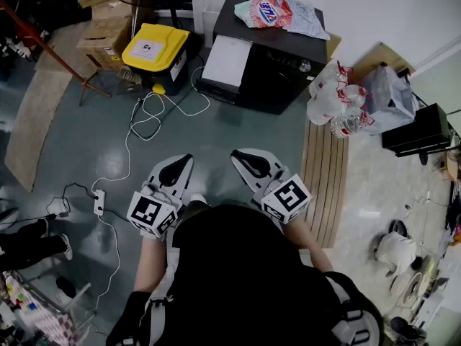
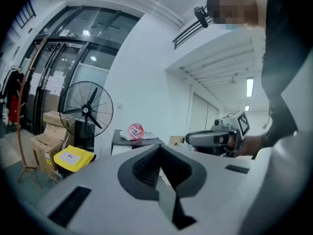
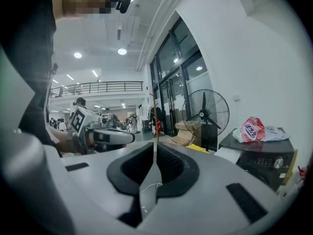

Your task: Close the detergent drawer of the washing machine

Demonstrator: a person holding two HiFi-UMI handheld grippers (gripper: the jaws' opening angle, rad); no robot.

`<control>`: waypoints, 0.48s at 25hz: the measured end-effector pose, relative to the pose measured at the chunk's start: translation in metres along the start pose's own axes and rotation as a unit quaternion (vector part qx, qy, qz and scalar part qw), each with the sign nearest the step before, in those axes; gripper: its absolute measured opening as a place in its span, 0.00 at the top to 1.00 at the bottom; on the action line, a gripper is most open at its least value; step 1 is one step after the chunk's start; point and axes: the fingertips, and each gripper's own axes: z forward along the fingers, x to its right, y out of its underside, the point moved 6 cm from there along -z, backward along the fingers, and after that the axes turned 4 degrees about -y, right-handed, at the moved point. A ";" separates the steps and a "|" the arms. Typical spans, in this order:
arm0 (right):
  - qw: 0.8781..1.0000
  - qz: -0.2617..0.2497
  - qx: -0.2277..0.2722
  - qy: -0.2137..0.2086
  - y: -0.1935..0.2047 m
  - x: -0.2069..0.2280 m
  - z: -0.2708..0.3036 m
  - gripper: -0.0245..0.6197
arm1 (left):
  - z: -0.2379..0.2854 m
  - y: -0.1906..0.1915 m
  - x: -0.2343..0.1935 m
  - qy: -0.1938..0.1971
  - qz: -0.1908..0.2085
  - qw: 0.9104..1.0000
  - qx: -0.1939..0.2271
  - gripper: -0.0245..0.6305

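Facing one washing machine (image 1: pixel 270 71) — two claws, empty: left gripper (image 1: pixel 180 166) clenched, right gripper (image 1: pixel 245 158) seemingly barely apart.

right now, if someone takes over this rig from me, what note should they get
Left gripper: shut, empty.
Right gripper: jaws a sliver apart, nothing between them.
Both are held side by side in front of the person, well short of the machine.
The black boxy washing machine stands ahead. The white rectangular panel jutting out at its front left looks like the detergent drawer, open.
Done: nothing yet.
Left: step closer and push the white rectangular panel in flush.
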 end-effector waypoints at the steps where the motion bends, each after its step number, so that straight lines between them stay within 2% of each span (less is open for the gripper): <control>1: 1.000 0.001 0.000 -0.001 0.000 -0.002 0.006 0.91 | -0.003 -0.001 -0.005 0.001 -0.001 1.000 0.002 0.95; 8: 1.000 0.005 -0.006 -0.015 -0.003 -0.012 0.054 0.91 | -0.026 -0.001 -0.050 -0.012 -0.019 1.000 0.010 0.95; 12: 1.000 -0.001 -0.005 -0.020 -0.006 -0.020 0.089 0.91 | -0.045 0.000 -0.080 -0.022 -0.011 1.000 0.002 0.95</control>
